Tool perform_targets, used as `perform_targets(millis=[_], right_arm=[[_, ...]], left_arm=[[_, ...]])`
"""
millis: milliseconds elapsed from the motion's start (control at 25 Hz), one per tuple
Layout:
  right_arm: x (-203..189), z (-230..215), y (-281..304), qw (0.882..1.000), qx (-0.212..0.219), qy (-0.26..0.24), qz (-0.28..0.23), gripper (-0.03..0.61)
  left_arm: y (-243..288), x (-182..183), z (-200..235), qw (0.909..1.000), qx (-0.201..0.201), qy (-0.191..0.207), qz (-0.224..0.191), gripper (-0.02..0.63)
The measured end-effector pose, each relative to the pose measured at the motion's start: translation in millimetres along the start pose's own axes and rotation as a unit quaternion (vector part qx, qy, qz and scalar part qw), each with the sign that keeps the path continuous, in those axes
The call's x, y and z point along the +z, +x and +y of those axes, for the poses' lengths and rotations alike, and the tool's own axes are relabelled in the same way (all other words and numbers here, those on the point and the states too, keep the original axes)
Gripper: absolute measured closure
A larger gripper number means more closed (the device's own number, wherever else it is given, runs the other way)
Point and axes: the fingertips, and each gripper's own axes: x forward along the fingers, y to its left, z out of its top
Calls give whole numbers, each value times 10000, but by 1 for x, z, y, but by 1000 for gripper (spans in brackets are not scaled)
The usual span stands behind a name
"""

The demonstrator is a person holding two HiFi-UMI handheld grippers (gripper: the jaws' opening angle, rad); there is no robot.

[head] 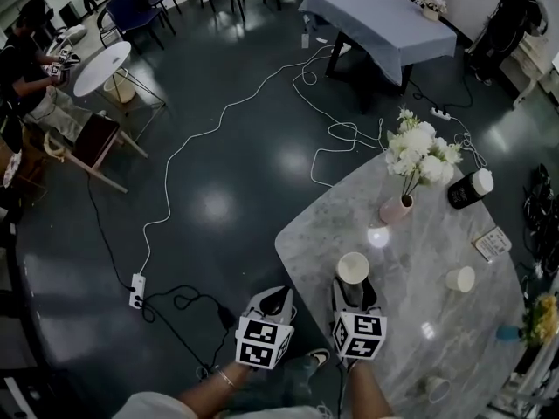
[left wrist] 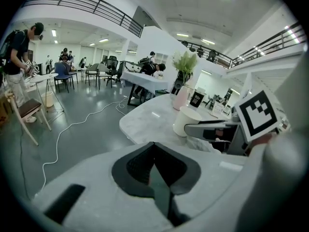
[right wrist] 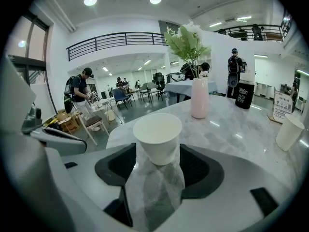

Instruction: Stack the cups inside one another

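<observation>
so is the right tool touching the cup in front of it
Apart. The right gripper view shows the cup between the open jaws of the right tool, table visible either side.

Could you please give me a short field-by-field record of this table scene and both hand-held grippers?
table: marble
cup 1: upright, between the right jaws, pads seem clear of it
right hand-held gripper: open around cup 1
left hand-held gripper: shut, empty
cup 2: right of cup 1, apart
cup 3: near right, apart
vase: pink, beyond cup 1
stacked: none
</observation>
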Motion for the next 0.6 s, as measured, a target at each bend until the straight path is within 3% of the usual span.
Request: perform_targets(millis=[600], right_arm=[[0, -5, 15, 9997, -76, 223, -34, 341]], left_arm=[[14, 0, 7, 9995, -147, 162, 227, 618]])
